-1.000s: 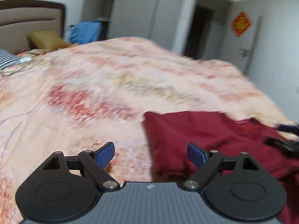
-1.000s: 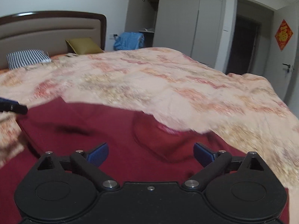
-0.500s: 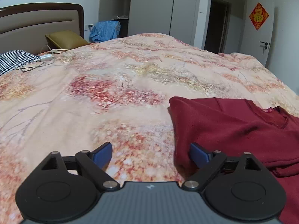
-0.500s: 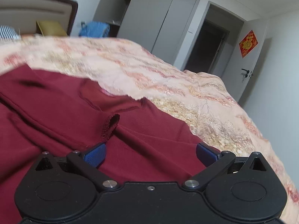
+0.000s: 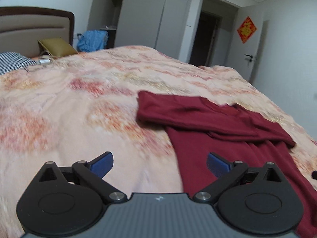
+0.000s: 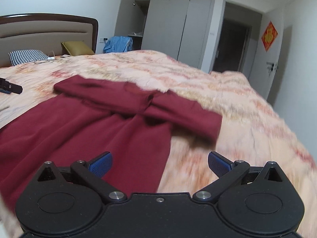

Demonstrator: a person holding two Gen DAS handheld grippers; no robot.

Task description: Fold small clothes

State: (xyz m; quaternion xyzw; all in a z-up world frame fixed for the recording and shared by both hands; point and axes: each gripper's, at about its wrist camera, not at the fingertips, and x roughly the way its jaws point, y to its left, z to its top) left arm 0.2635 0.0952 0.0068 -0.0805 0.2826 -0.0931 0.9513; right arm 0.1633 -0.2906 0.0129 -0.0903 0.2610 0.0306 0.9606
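Note:
A dark red garment (image 5: 223, 130) lies spread on the flowered bedspread (image 5: 79, 99), its two sleeves folded across the chest. In the left wrist view my left gripper (image 5: 160, 165) hovers over the garment's left edge with its jaws opening wide and nothing between them. In the right wrist view the same garment (image 6: 95, 123) fills the left half. My right gripper (image 6: 160, 163) stands open above its right edge, holding nothing. The other gripper's tip (image 6: 10, 87) shows at the far left of that view.
At the bed's head are a padded headboard (image 6: 45, 31), a checked pillow (image 6: 25, 56) and an olive cushion (image 6: 76, 47). A blue cloth (image 6: 118, 44) hangs beside grey wardrobes (image 6: 170, 19). A dark doorway (image 6: 231, 43) and a door with a red ornament (image 6: 269, 35) lie beyond the bed.
Both grippers have drawn back toward the garment's near end, so the folded sleeves now lie farther ahead. The left jaws stand a little wider than before.

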